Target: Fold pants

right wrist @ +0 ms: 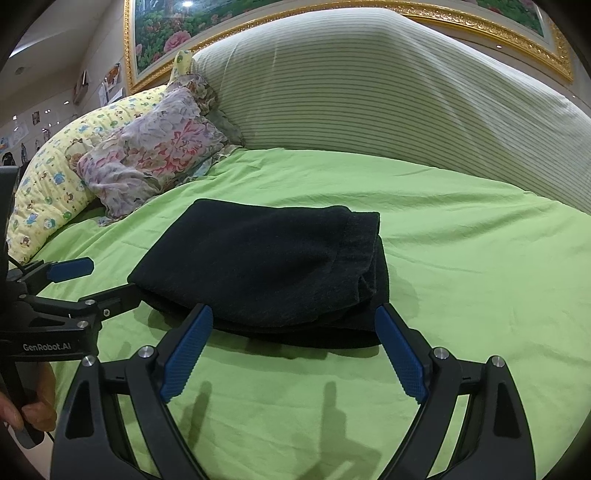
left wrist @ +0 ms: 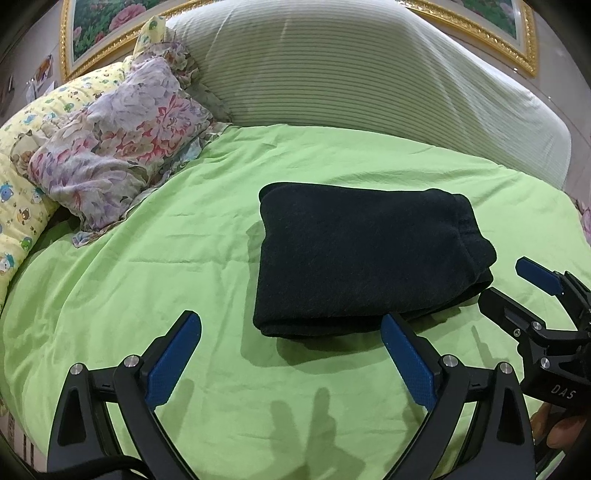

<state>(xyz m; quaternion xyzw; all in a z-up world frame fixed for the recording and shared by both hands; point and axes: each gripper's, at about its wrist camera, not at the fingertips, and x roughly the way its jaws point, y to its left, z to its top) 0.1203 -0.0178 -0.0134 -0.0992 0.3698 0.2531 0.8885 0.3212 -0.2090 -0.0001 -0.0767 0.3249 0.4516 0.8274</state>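
Basically the black pants (left wrist: 365, 258) lie folded into a compact rectangle on the green bedsheet (left wrist: 184, 258), roughly mid-bed, several layers stacked. Stacked open edges and a cuff-like band sit at the bundle's right end in both views; left end is a smooth rounded fold.

Left gripper (left wrist: 291, 354) hovers just short of the bundle's near edge, jaws spread wide, nothing between them. Its blue pads (left wrist: 173, 362) are clear of the cloth on the left; the right pad tip sits just beside the near edge of the pants, contact cannot be told. From the right wrist view the left gripper (right wrist: 86, 282) comes in from the left edge of frame, one black finger tip right at the bundle's near-left corner, a blue pad apart from it above the sheet.

Right gripper (right wrist: 293, 350) also jaws wide apart, empty, both blue pads (right wrist: 188, 354) close to the near edge of the pants, touching or not unclear. In the left wrist view the right gripper (left wrist: 513, 288) enters from the right, near the bundle's right end, holding nothing.

Finger shadows fall on the sheet in front of both cameras.

Far side of the bed: floral pillow (left wrist: 122, 155), yellow cartoon-print quilt (left wrist: 22, 184) at the far-left corner, big striped bolster (left wrist: 369, 74) along the far edge, gold-framed flower picture (left wrist: 110, 22) on the wall behind.
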